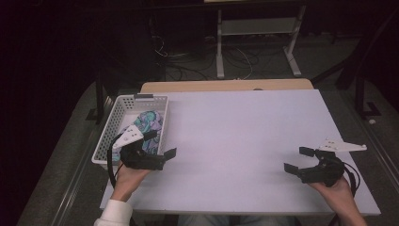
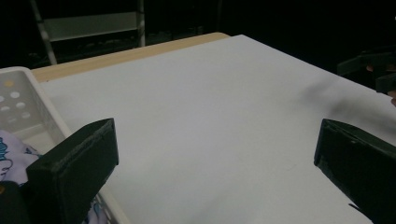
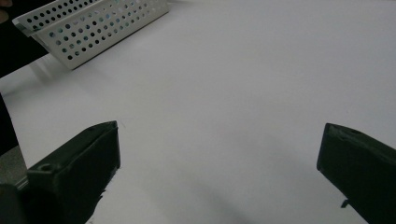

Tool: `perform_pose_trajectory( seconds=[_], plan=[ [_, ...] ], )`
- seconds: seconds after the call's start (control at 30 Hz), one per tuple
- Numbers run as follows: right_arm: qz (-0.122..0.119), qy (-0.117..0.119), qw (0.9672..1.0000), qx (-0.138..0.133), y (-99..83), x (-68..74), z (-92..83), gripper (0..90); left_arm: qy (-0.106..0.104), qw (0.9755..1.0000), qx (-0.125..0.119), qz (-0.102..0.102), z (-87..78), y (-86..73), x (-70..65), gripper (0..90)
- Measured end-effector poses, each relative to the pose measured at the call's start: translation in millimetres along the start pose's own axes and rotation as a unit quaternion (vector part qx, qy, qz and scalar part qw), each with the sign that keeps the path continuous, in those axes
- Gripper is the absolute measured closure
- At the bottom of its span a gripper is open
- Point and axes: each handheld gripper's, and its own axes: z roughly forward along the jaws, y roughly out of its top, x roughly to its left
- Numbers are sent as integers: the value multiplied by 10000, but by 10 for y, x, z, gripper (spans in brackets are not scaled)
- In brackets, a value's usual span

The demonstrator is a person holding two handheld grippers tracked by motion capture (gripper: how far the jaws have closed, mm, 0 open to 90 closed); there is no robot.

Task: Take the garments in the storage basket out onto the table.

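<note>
From above, the left hand-held gripper (image 1: 163, 144) is hovering wide open at the near corner of the white basket (image 1: 109, 126), where a patterned cloth (image 1: 149, 124) is lying. The right hand-held gripper (image 1: 299, 159) is resting open, well apart, on the white surface (image 1: 235, 141).

In the left gripper view, the jaws are gaping beside the basket (image 2: 28, 109) and cloth (image 2: 11, 154).

In the right gripper view, the jaws are standing apart over the bare surface (image 3: 233, 93), with the basket (image 3: 93, 28) far off.

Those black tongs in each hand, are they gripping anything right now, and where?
Nothing is held. The left tongs stand open at the white basket, above its patterned cloth. The right tongs are open over the bare table.
</note>
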Motion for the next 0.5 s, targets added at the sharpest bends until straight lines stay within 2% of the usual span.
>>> perform_pose_trajectory(
  seconds=[0.23,0.37,0.5],
  plan=[
    [-10,-1,10000,-9,-1,-5,2,0,58,9999,84,26,-37,51,52,0],
    [-27,6,10000,10,0,-1,9,0,-7,9999,127,-59,-90,135,115,0],
    [-22,12,10000,17,2,1,10,0,13,9998,203,9,-117,216,141,0]
  ],
)
